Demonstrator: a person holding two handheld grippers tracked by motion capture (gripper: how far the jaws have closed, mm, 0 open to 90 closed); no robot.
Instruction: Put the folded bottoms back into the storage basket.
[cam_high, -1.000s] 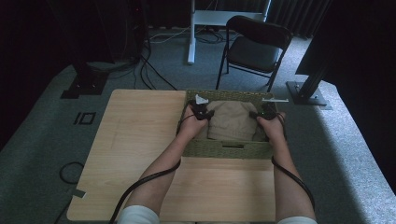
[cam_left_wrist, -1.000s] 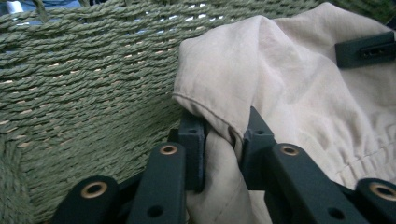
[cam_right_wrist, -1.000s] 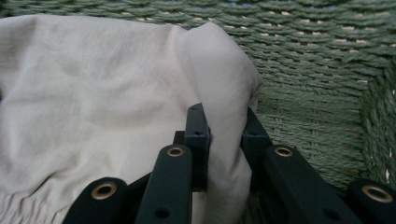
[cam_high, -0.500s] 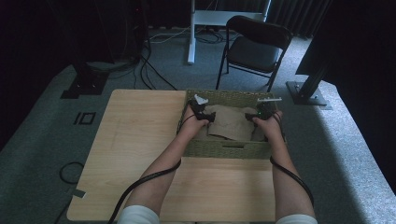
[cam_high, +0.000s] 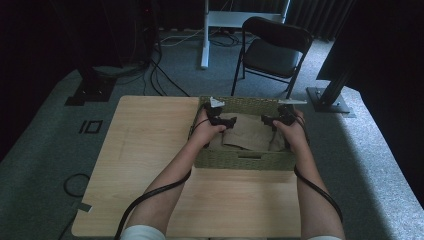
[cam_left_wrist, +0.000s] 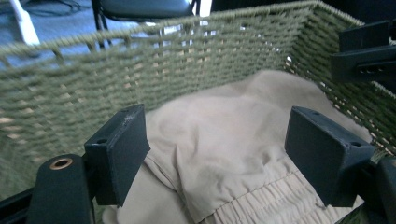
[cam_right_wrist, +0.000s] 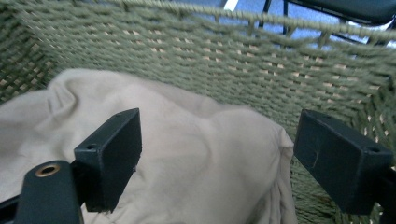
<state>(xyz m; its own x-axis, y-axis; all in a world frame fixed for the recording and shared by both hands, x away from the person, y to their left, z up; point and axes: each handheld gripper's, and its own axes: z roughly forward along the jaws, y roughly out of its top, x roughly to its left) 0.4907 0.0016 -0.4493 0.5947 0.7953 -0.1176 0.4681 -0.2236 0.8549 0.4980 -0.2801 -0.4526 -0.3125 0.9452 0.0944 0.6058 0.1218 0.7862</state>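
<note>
Now, hands: the left gripper (cam_high: 231, 121) and the right gripper (cam_high: 266, 120) hang just over the basket, one at each end of the cloth.
Left tool: its two black jaws have just been opening and stand wide; the cloth lies under the gap, and nothing is pinched.
Right tool: its jaws (cam_right_wrist: 219, 158) have just been opening too; they stand wide and hold nothing.
Cloth: the soft, crumpled beige cloth with a gathered stretchy band (cam_left_wrist: 219, 149) lies down inside the basket, filling most of the bottom.
How it feels: it looks light, floppy and not breakable; it will likely sag and bunch when lifted, not keep its shape.
Where to grab: pinch a thick fold, or the gathered band near the left jaws; a flat spot may slip away.
Basket: the green woven rope basket with tall sides (cam_high: 244, 159) sits on the light wooden table (cam_high: 150, 145); its walls can catch the jaws.
Far back: a black folding chair (cam_high: 272, 50) stands on the grey floor.
</note>
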